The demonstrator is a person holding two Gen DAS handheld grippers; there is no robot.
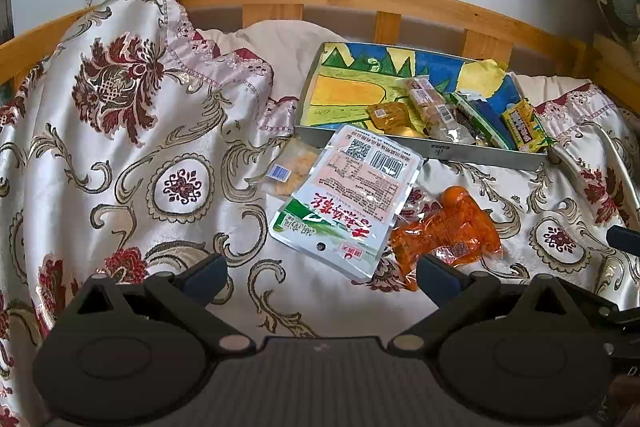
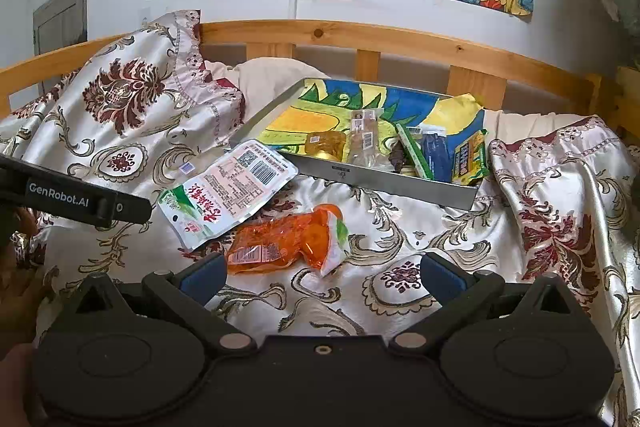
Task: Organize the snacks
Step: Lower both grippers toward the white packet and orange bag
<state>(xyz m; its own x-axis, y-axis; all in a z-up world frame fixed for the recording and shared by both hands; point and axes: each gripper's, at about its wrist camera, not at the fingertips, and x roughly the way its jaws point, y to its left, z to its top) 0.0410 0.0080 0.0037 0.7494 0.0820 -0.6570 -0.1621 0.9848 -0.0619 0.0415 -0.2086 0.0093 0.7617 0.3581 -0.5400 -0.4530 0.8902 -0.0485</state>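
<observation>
jaws: left gripper (image 1: pixel 320 277) and right gripper (image 2: pixel 320 277) both spread wide, empty, above the bedspread (image 1: pixel 120 147).
white pouch (image 1: pixel 346 199): flat, red lettering, barcode side up; long axis slants from near-left up toward the tray (image 1: pixel 480 153), top corner against its front wall.
orange packet (image 2: pixel 286 243): crinkled clear wrap, just right of the pouch, lying crosswise.
hard to see: small pale packet (image 1: pixel 286 171) half under the pouch; tray snacks overlap, labels unreadable.
</observation>
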